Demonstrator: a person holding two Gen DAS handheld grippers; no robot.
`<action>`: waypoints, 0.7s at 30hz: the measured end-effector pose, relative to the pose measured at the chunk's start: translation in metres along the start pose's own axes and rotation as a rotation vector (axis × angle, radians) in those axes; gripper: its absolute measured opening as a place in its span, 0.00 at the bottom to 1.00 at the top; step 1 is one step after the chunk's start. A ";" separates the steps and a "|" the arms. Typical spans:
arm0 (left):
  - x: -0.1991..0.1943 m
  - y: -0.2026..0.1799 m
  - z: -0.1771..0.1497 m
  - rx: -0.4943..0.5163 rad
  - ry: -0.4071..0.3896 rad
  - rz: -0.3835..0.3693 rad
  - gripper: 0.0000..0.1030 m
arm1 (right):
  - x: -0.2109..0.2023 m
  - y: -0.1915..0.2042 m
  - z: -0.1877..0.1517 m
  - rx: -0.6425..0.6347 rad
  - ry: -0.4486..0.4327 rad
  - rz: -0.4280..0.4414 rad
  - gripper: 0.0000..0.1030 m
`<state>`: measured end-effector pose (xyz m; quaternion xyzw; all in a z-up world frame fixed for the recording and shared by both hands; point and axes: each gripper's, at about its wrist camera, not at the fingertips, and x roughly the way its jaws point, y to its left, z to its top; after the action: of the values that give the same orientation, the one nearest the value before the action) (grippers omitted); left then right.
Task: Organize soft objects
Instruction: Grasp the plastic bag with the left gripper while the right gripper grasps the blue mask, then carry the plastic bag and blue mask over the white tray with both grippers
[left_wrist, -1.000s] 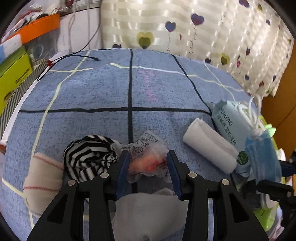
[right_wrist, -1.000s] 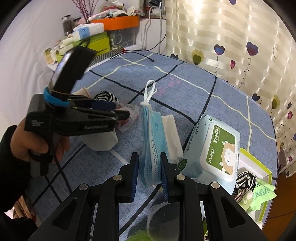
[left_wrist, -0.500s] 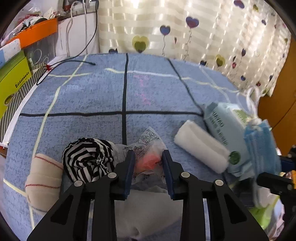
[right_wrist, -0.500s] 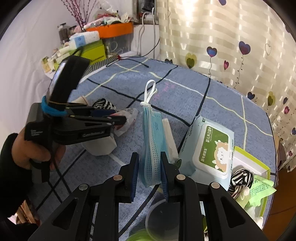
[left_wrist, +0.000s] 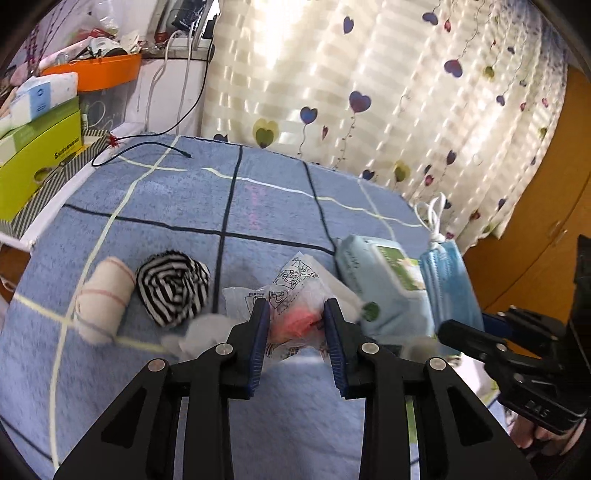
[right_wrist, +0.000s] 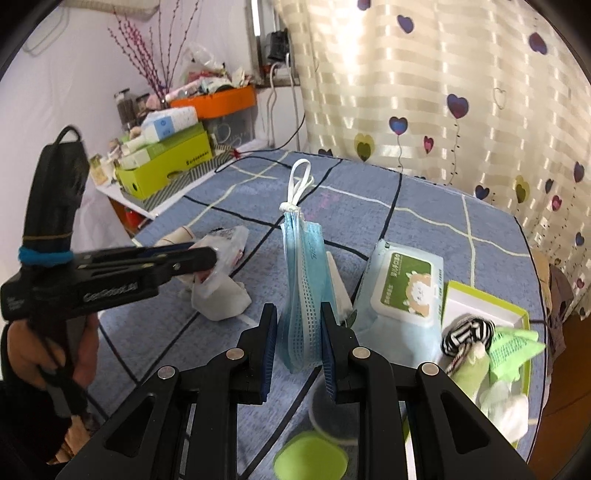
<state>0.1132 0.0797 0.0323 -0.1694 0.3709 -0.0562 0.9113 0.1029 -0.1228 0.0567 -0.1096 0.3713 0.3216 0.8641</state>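
Observation:
My left gripper (left_wrist: 295, 314) is shut on a clear printed plastic packet (left_wrist: 295, 291) with something pink inside, held a little above the blue checked cloth (left_wrist: 166, 199). From the right wrist view the same packet (right_wrist: 231, 240) hangs at the left gripper's tips. My right gripper (right_wrist: 298, 314) is shut on a stack of blue face masks (right_wrist: 303, 266), raised upright with the white ear loops on top. A striped sock roll (left_wrist: 173, 288), a beige rolled cloth (left_wrist: 105, 299) and a crumpled white cloth (right_wrist: 221, 299) lie on the table.
A wet wipes pack (right_wrist: 402, 288) and a white rolled towel (right_wrist: 338, 284) lie beside the masks. A green-edged box (right_wrist: 480, 295) at the right holds a striped roll and green packets. A round green lid (right_wrist: 310, 458) lies near. Boxes (left_wrist: 37, 155) line the left shelf.
The left jaws closed on the plastic packet and lifted it off the cloth. The right gripper rose with the masks, which stayed gripped.

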 end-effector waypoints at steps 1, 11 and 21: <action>-0.005 -0.002 -0.003 -0.003 -0.007 -0.005 0.30 | -0.003 0.000 -0.002 0.004 -0.005 -0.003 0.20; -0.039 -0.042 -0.030 0.040 -0.045 -0.062 0.30 | -0.041 0.007 -0.031 0.021 -0.039 -0.018 0.20; -0.046 -0.075 -0.034 0.089 -0.049 -0.085 0.30 | -0.066 0.001 -0.046 0.037 -0.068 -0.024 0.20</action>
<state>0.0581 0.0108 0.0662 -0.1457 0.3383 -0.1068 0.9235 0.0418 -0.1733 0.0714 -0.0871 0.3465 0.3077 0.8819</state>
